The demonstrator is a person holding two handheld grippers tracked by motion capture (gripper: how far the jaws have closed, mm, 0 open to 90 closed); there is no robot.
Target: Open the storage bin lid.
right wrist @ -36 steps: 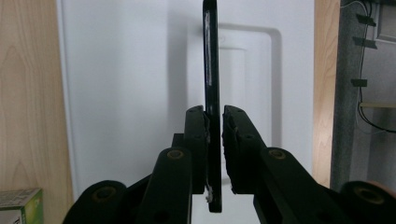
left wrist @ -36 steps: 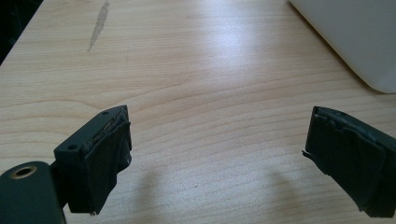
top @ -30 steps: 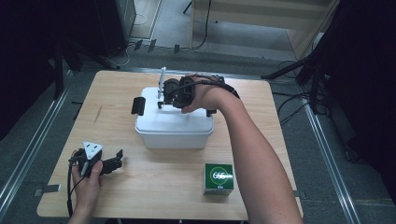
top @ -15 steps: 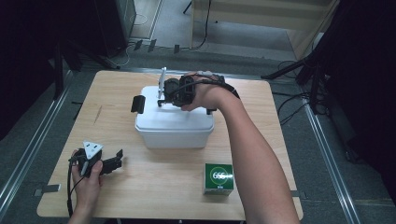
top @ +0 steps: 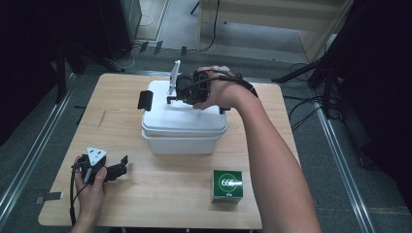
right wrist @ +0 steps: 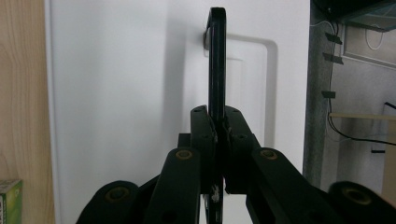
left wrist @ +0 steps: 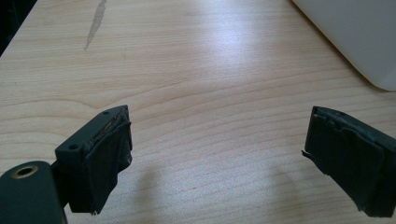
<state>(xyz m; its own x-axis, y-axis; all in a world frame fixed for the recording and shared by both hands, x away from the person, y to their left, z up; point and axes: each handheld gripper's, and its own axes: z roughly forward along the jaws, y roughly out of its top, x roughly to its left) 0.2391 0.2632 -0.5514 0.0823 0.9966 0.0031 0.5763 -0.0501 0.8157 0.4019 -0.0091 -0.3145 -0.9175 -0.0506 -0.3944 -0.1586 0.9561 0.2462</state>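
A white plastic box (top: 184,141) with a lid (right wrist: 126,93) stands at the middle of the wooden table (top: 160,204). My right gripper (top: 179,93) reaches over the lid from the right and is shut on the lid's thin black handle (right wrist: 217,56). The handle stands upright, edge-on between the jaws of the right gripper (right wrist: 217,119). A black latch (top: 145,99) sticks out at the box's left end. My left gripper (top: 119,167) rests at the table's front left, open, with bare wood between the jaws of this left gripper (left wrist: 217,154). A corner of the box (left wrist: 355,37) lies beyond it.
A small green carton (top: 227,185) stands on the table in front of the box to the right, its edge seen as the green carton (right wrist: 9,200). A grey smear (left wrist: 95,23) marks the wood at the left. Dark floor, rails and cables surround the table.
My right hand has risen slightly over the lid with the handle still clamped. The left hand and the green carton have stayed where they were.
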